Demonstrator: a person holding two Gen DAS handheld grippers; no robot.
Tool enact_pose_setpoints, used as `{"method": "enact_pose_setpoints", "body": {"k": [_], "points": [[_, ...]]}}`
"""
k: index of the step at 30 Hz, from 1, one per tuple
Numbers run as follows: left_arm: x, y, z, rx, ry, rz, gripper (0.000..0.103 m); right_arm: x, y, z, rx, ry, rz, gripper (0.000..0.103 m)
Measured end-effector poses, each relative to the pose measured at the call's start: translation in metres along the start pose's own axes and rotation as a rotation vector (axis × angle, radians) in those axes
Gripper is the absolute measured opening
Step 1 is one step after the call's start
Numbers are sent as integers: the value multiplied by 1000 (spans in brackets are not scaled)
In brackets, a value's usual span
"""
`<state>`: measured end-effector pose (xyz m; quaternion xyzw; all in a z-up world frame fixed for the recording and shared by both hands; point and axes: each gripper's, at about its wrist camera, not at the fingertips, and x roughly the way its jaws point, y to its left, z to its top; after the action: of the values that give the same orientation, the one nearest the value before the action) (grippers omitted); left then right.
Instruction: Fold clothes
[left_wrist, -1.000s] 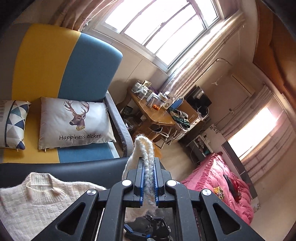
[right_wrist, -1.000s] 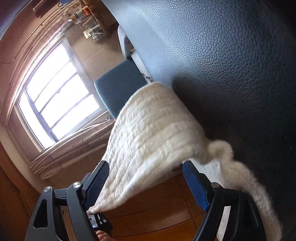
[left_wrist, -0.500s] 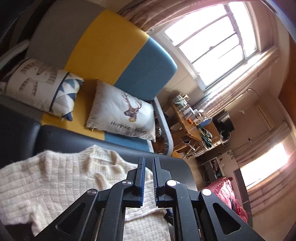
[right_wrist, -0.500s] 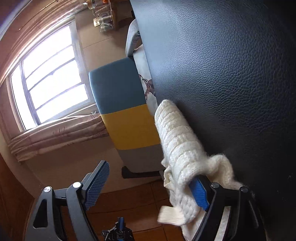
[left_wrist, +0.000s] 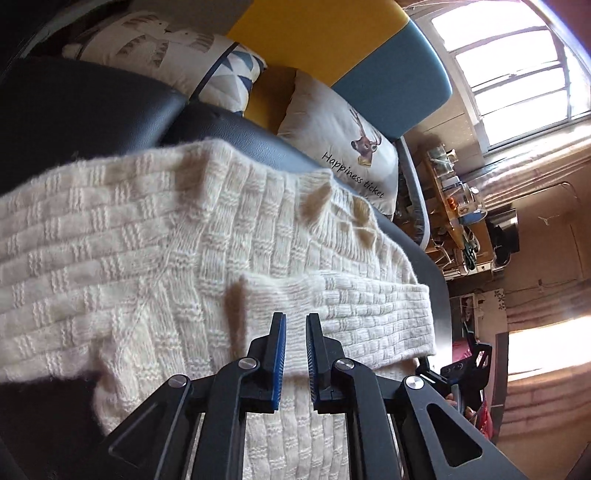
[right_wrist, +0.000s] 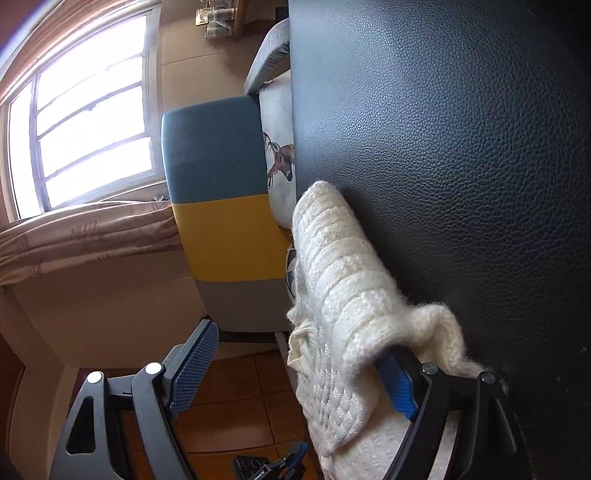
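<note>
A cream knitted sweater lies spread on a black leather surface. One sleeve is folded across its body. My left gripper hovers just above that sleeve; its jaws are opening, a narrow gap shows and nothing is between the pads. In the right wrist view the sweater hangs over the edge of the leather surface. My right gripper stands wide open, with the sweater's edge draped over its right finger and no grip on it.
Behind the leather surface stands a sofa in yellow, blue and grey with a deer cushion and a patterned cushion. A cluttered wooden table is at the right. Tiled floor lies beyond the edge.
My left gripper let go of the sleeve it held up and dropped over the sweater; the sleeve now lies across the body. The right view rolled, and the hanging knit settled on the right finger.
</note>
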<state>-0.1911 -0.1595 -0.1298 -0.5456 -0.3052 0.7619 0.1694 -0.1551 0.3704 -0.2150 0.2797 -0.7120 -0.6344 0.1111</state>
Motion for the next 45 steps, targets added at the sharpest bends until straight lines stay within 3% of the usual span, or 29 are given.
{"method": "enact_pose_setpoints", "body": {"k": [7, 11, 15, 17, 26, 29, 31, 35, 39, 43, 45], "points": [[17, 11, -12, -71, 33, 3, 19, -1, -2, 1, 5, 0, 4, 84], [3, 23, -15, -125, -4, -21, 21, -5, -5, 1, -10, 9, -4, 84], [-4, 33, -14, -145, -23, 8, 35, -7, -6, 1, -8, 9, 2, 84], [1, 31, -14, -141, -10, -13, 44, -8, -7, 1, -9, 7, -3, 84], [29, 26, -11, -183, 46, -132, 54, -9, -3, 3, -36, 0, -32, 84], [29, 30, -8, -231, 45, -162, 48, -8, -3, 3, -28, -7, -27, 84], [32, 27, -6, -220, 60, -157, 17, -8, -4, 2, -19, -12, -22, 84], [27, 7, -3, -133, 6, -112, 12, -10, -2, 0, -48, -34, -27, 84], [-7, -24, 10, -37, -137, -146, 10, -7, 16, -7, -186, -46, -42, 84], [-44, -44, 21, 57, -268, -156, 10, 8, 19, -16, -193, 20, -31, 84], [-49, -36, 22, 74, -285, -118, 10, 15, 15, -20, -178, 46, -37, 84]]}}
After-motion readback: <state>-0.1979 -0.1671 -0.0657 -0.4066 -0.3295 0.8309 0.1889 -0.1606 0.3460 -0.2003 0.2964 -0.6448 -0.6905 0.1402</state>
